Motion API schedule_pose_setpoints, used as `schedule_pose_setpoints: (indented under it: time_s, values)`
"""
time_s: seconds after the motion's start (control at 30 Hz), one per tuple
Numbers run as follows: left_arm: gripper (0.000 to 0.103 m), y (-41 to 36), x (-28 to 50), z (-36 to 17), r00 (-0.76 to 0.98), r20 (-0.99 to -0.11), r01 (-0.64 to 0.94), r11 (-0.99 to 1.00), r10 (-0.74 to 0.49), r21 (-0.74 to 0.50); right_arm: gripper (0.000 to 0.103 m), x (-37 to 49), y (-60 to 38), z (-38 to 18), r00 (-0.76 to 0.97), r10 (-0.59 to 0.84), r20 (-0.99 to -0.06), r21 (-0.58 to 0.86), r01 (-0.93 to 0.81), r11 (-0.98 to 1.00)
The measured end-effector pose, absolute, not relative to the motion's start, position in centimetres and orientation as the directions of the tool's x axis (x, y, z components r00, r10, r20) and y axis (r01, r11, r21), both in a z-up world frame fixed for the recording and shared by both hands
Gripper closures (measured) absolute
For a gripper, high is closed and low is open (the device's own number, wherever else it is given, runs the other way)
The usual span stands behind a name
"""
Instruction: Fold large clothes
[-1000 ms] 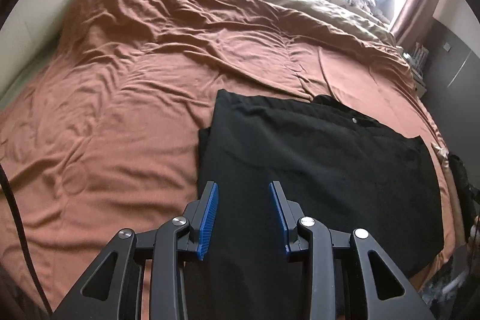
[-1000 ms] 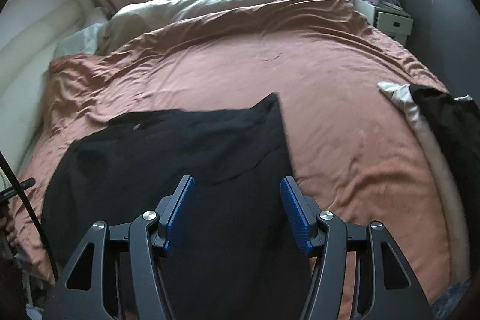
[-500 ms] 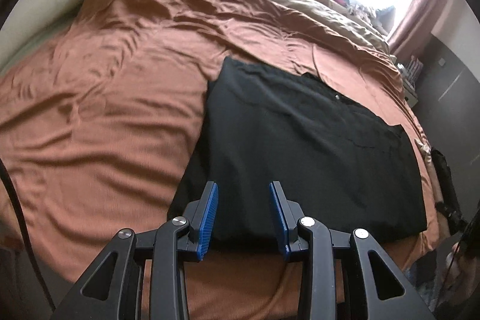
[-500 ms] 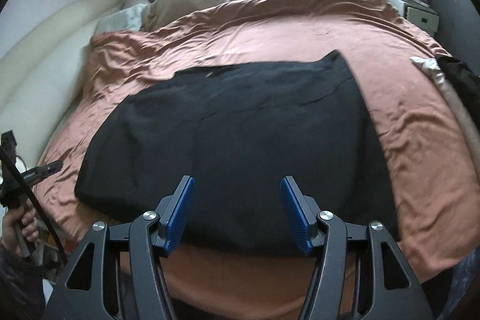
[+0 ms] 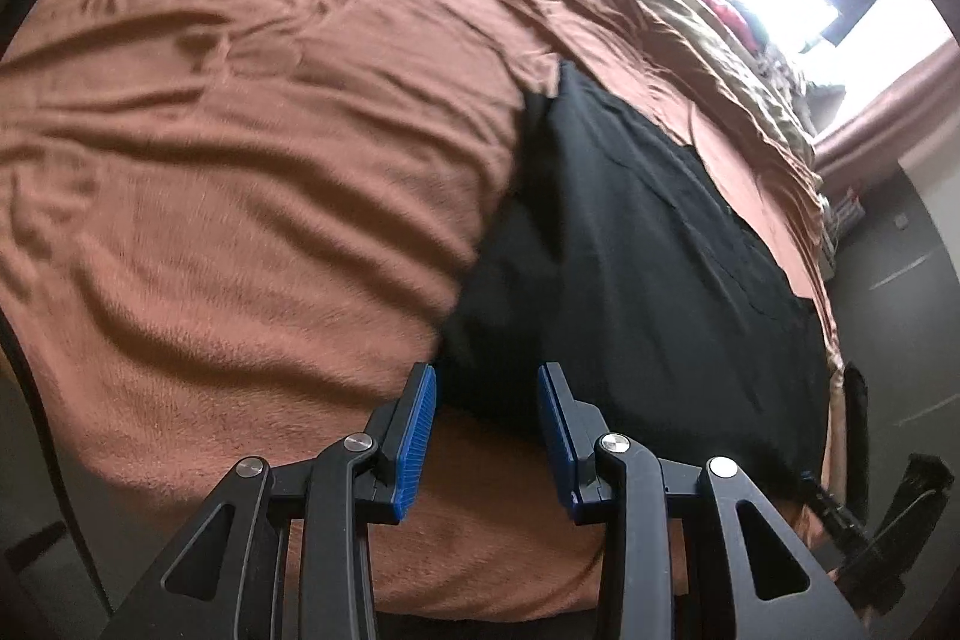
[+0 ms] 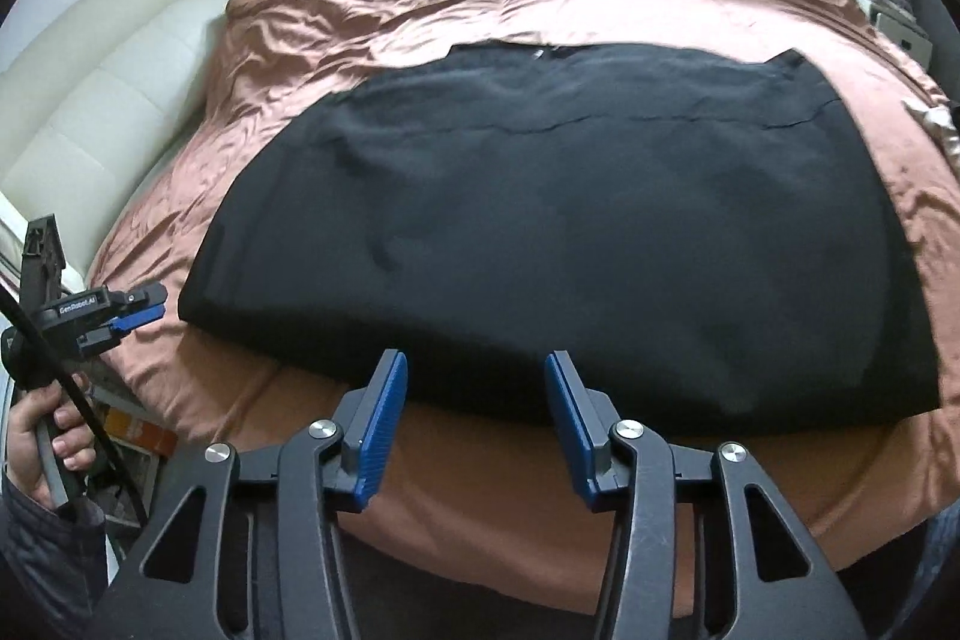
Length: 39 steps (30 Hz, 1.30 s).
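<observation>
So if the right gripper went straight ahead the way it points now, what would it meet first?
Most likely the near folded edge of the black garment on the rust-brown bedspread. The right gripper is open and empty, and that edge sits just past its fingertips. How high it hovers above the bed is unclear.

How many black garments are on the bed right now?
1. The black garment lies flat on the brown cover, just past both open claws. A dark item at the bed's right edge is too cut off to tell.

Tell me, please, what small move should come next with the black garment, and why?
Probably bring both open grippers, left gripper and right gripper, forward to pinch the black garment's near edge: it lies flat on the bedspread and neither holds anything.
</observation>
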<state>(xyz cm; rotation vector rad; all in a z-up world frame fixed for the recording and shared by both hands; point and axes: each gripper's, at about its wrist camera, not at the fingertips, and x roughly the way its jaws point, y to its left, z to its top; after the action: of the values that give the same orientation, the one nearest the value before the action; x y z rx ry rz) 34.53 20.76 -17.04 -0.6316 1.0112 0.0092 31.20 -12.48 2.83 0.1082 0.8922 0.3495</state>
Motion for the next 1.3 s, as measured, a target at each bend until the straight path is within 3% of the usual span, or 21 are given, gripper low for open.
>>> schedule_pose_setpoints:
  time_s: [0.17, 0.27, 0.33, 0.5, 0.6, 0.8, 0.97, 1.3]
  values:
    - [0.064, 21.6, 35.0, -19.1, 0.518, -0.789, -0.329, 0.775, -0.329, -0.540, 0.060, 33.2, -10.7, 1.8, 0.562, 0.312, -0.766, 0.211, -0.238, 0.948]
    - [0.049, 21.9, 35.4, -20.1, 0.518, -0.770, -0.340, 0.736, -0.373, -0.585, 0.060, 35.1, -10.2, 1.4, 0.554, 0.285, -0.782, 0.192, -0.222, 0.956]
    - [0.046, 22.1, 35.5, -20.4, 0.530, -0.748, -0.338, 0.709, -0.401, -0.619, 0.062, 36.3, -9.6, 0.9, 0.544, 0.261, -0.797, 0.168, -0.215, 0.962]
    - [0.046, 21.9, 36.3, -21.0, 0.555, -0.702, -0.332, 0.655, -0.447, -0.679, 0.083, 39.1, -8.1, -0.3, 0.519, 0.196, -0.832, 0.111, -0.190, 0.976]
    - [0.046, 21.5, 36.5, -21.3, 0.568, -0.682, -0.326, 0.635, -0.461, -0.700, 0.087, 41.1, -7.4, -0.8, 0.511, 0.169, -0.843, 0.103, -0.155, 0.983]
    - [0.050, 21.9, 36.3, -21.6, 0.610, -0.640, -0.334, 0.580, -0.468, -0.743, 0.088, 45.4, -6.6, -0.9, 0.491, 0.160, -0.856, 0.110, -0.129, 0.985]
    - [0.065, 21.5, 36.1, -21.4, 0.617, -0.663, -0.371, 0.586, -0.425, -0.720, 0.088, 49.1, -5.8, -0.9, 0.484, 0.152, -0.862, 0.104, -0.124, 0.987]
    - [0.066, 21.7, 34.5, -21.8, 0.625, -0.660, -0.432, 0.519, -0.417, -0.738, 0.088, 56.0, -5.4, -1.6, 0.474, 0.138, -0.870, 0.116, -0.076, 0.990]
